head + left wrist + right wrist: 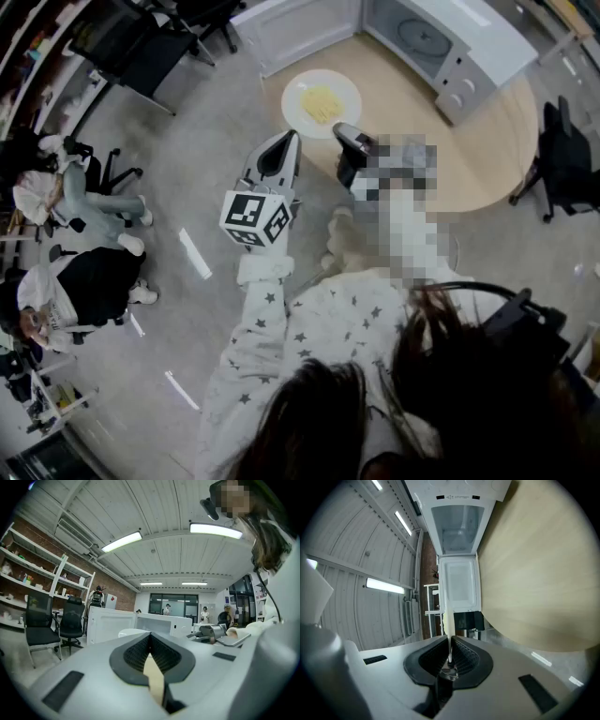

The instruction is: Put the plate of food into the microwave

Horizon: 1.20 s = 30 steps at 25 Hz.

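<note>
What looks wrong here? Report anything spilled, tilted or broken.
Nothing stands out. The plate looks level, with the food heaped in its middle and none spilled on the table. The right gripper pinches its near rim, and the microwave door stands open.

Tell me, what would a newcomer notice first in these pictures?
A white plate of yellow food lies at the near side of a round wooden table, with its rim pinched by the right gripper. Behind it, a white microwave stands with its door open. The left gripper, shut and empty, hangs just left of the plate.
</note>
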Each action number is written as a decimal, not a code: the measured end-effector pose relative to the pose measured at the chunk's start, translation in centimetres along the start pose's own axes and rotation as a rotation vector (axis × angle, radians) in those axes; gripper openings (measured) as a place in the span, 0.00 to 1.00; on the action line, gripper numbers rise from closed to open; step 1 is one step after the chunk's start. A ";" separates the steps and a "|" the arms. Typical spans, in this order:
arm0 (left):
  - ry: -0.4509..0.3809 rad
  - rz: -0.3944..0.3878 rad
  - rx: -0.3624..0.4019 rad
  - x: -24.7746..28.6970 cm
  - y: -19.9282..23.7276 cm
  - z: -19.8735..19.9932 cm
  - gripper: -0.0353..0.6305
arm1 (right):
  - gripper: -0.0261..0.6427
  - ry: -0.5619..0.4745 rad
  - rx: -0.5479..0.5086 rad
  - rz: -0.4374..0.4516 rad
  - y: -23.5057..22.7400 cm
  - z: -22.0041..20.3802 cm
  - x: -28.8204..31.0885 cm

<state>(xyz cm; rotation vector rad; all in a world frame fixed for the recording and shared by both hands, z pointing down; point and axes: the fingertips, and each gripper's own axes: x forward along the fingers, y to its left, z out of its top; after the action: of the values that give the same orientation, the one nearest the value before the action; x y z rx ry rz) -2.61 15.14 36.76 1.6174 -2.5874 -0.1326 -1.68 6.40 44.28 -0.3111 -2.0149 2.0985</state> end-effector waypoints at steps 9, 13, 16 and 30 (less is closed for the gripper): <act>0.039 -0.085 -0.010 8.1 5.7 1.6 0.06 | 0.08 -0.115 0.057 -0.027 0.1 7.3 6.2; 0.051 -0.164 0.014 10.3 6.0 1.0 0.06 | 0.08 -0.187 0.060 -0.011 -0.8 9.2 6.7; 0.057 -0.222 0.025 12.6 6.3 1.2 0.06 | 0.08 -0.246 0.060 0.006 -0.5 10.8 6.9; 0.118 -0.470 0.008 25.0 3.8 1.3 0.06 | 0.08 -0.498 0.087 -0.030 0.1 21.2 3.9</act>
<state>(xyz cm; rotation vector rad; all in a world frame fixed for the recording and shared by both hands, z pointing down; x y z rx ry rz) -17.02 -5.68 36.62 2.1343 -2.0822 -0.0541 -11.70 -12.71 44.98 0.2864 -2.1416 2.4143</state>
